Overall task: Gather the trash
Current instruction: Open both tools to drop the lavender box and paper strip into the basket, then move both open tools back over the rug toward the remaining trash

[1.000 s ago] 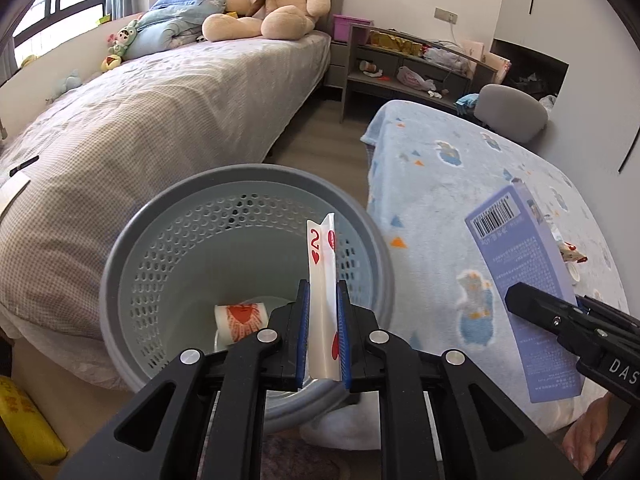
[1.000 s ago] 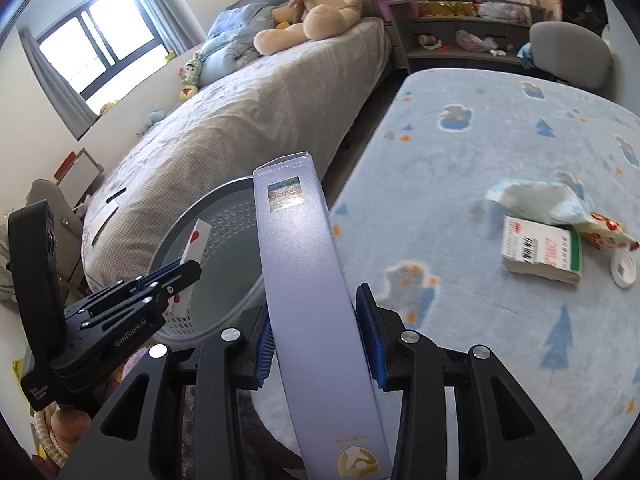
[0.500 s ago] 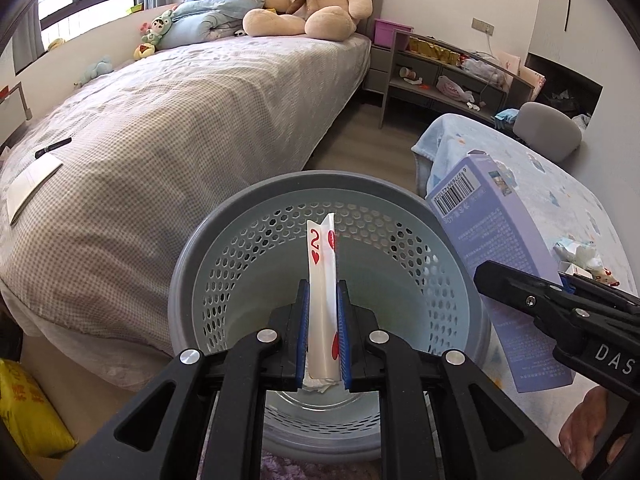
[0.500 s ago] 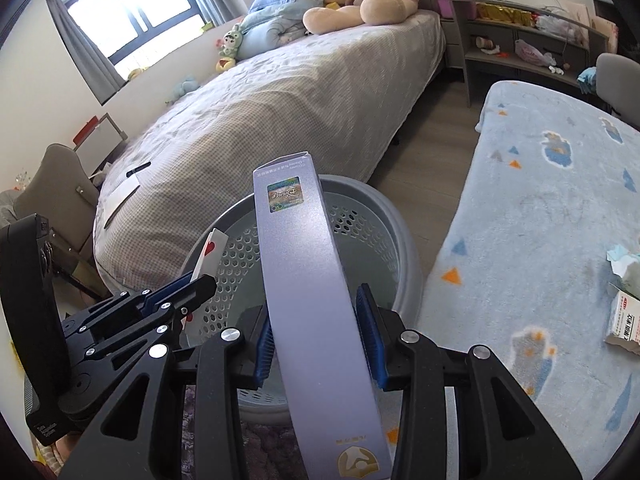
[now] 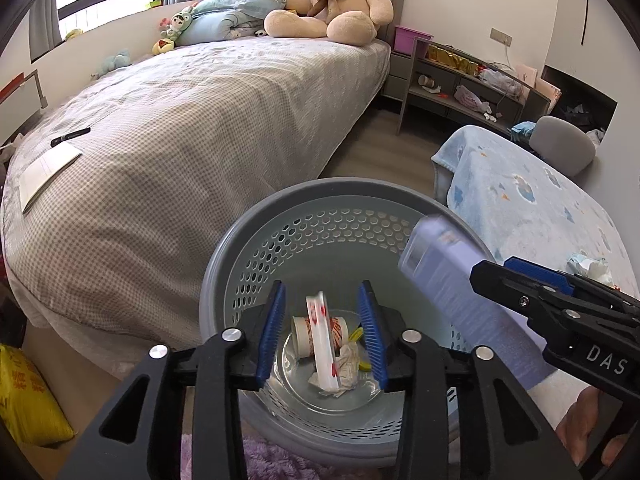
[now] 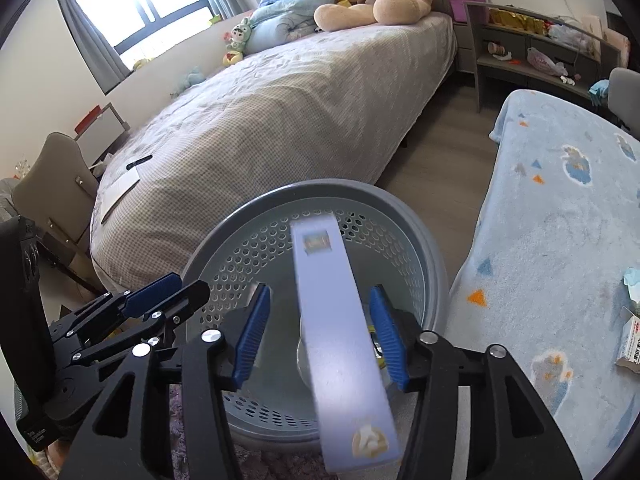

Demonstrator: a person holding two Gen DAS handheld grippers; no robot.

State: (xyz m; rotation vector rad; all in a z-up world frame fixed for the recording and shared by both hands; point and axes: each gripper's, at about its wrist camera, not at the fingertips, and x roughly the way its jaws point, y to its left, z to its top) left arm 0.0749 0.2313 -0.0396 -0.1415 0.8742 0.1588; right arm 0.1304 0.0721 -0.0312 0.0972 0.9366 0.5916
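A grey perforated basket point(image 5: 320, 190) point(image 6: 320, 188) sits below both grippers. My left gripper point(image 5: 322, 286) is over it, its jaws opening; a white playing card with red hearts point(image 5: 320, 332) hangs blurred and loose between the pads, touching neither. At the basket's bottom lie a red-printed paper cup point(image 5: 304, 334) and crumpled paper point(image 5: 348, 364). My right gripper point(image 6: 319, 289) is opening too; the long purple box point(image 6: 336, 320) tilts blurred between its pads with a gap on each side. That box point(image 5: 440, 276) and the right gripper point(image 5: 496, 268) show in the left wrist view; the left gripper point(image 6: 190, 283) shows in the right wrist view.
A grey checked bed point(image 5: 180, 120) with a teddy bear point(image 5: 332, 4) stands behind the basket. To the right a blue blanket point(image 6: 560, 240) carries a crumpled wrapper point(image 5: 590, 266) and a small carton point(image 6: 632, 344). A yellow packet point(image 5: 28, 400) lies on the floor at left.
Both grippers have opened over the basket. The card has slipped down out of the left pads, and the purple box has come loose from the right pads and sunk lower.
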